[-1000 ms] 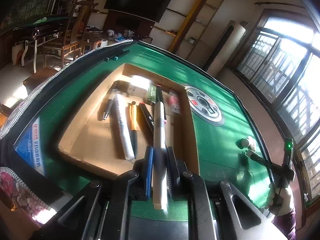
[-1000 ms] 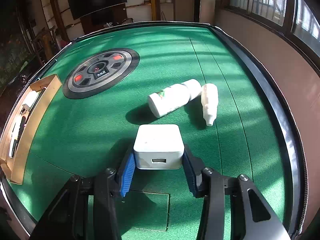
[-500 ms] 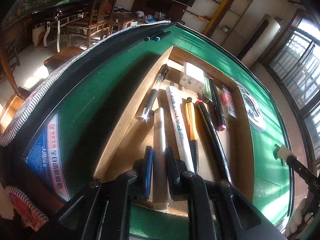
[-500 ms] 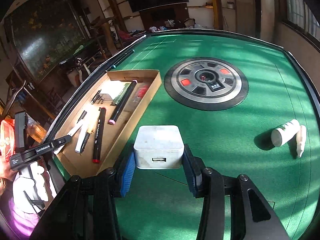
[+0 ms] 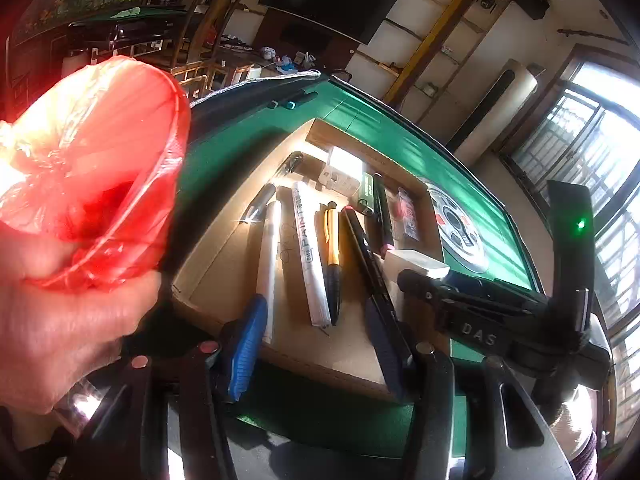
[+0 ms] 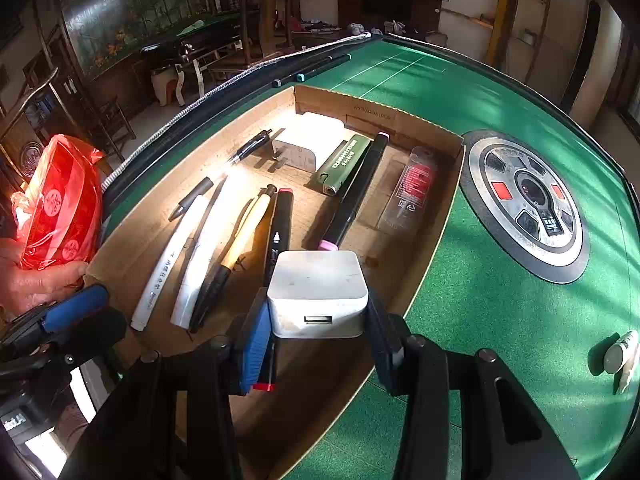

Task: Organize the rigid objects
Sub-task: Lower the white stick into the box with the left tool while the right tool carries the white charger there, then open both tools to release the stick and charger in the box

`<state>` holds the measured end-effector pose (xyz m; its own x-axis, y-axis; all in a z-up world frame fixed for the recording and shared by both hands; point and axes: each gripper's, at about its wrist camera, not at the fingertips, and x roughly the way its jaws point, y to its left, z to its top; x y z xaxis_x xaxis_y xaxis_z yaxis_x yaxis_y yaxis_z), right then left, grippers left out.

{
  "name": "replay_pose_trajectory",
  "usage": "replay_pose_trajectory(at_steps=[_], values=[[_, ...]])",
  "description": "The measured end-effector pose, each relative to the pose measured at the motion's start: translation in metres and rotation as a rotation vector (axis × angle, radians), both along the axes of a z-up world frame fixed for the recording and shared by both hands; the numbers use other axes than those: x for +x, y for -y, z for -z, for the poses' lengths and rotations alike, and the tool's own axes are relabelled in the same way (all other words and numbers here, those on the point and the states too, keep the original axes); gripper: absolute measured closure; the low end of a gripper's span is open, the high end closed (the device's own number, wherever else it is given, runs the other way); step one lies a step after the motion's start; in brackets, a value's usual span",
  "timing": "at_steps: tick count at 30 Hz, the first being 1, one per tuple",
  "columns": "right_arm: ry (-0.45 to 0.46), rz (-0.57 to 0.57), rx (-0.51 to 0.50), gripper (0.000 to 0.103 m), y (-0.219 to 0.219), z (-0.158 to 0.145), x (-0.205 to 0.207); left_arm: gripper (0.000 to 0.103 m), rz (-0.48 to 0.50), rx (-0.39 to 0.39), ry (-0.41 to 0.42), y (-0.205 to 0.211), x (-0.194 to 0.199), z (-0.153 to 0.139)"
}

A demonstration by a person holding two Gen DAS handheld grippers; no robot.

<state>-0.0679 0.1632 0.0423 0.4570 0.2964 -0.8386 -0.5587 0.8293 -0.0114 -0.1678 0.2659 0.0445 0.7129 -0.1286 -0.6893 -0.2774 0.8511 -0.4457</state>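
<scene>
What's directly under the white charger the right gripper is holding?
The white charger, clamped in the right gripper, hangs over the cardboard box. Beneath it lies the black marker with a red tip; its middle is covered, as is the box floor there.

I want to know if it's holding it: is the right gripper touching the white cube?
Touching. The right wrist view shows the right gripper with both pads pressed against the white cube.

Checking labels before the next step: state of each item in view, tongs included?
Left tongs: opening, pads clear of the white pen.
White pen: lying flat in cardboard box.
Right tongs: shut on white USB charger, above the box.
Second white charger: lying in box, prongs out.
Two white bottles: on the green table.
</scene>
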Motion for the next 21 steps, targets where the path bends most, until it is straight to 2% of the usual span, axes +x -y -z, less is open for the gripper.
replay_pose_trajectory(at_steps=[4,7,9,14,17,21], values=[[-0.008,0.001,-0.050,0.058,-0.007,0.015,0.001,0.047,0.024,0.006,0.021,0.007,-0.003,-0.006],[0.000,-0.015,-0.047,0.048,-0.004,0.013,-0.005,0.039,0.035,0.012,0.035,0.009,-0.008,-0.010],[0.014,-0.027,-0.012,0.036,0.004,0.004,-0.013,0.039,0.044,0.020,0.048,0.010,-0.011,-0.013],[0.150,0.019,0.118,0.024,0.048,-0.026,-0.034,0.038,0.063,0.042,0.068,0.018,-0.013,-0.019],[0.218,0.095,0.173,0.023,0.079,-0.034,-0.030,0.038,0.076,0.054,0.067,0.029,-0.013,-0.022],[0.215,0.197,0.245,0.022,0.122,-0.037,-0.006,0.038,0.097,0.102,0.074,0.051,-0.016,-0.032]])
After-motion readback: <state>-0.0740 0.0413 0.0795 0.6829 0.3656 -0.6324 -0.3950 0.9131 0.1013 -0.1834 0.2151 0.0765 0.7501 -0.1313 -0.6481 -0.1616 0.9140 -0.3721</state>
